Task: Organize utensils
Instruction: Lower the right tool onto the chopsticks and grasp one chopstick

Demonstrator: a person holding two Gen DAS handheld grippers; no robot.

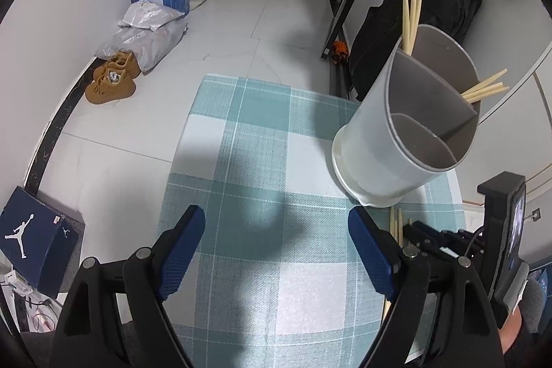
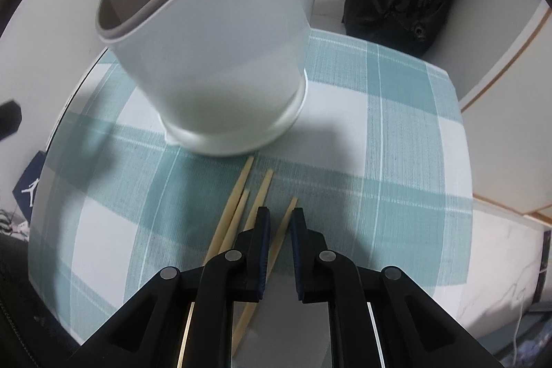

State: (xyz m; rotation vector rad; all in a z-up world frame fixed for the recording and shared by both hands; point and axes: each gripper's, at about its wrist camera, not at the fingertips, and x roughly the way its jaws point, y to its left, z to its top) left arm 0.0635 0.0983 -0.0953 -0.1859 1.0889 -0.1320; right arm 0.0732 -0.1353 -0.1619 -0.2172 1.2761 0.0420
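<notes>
Left wrist view: the left gripper [image 1: 274,247] is held open and empty, angled down over the checked tablecloth [image 1: 262,133]. The utensil holder [image 1: 407,126], a grey divided cup, stands ahead to the right, with chopsticks already stored [image 1: 410,19] in its far compartments.

Right wrist view: the right gripper [image 2: 278,223] is pointed steeply down, its fingers narrowed around one loose chopstick [image 2: 284,223] among several lying just before the holder's base. Whether the pads press it cannot be told. Probably, a firm central pinch is needed before lifting.
</notes>
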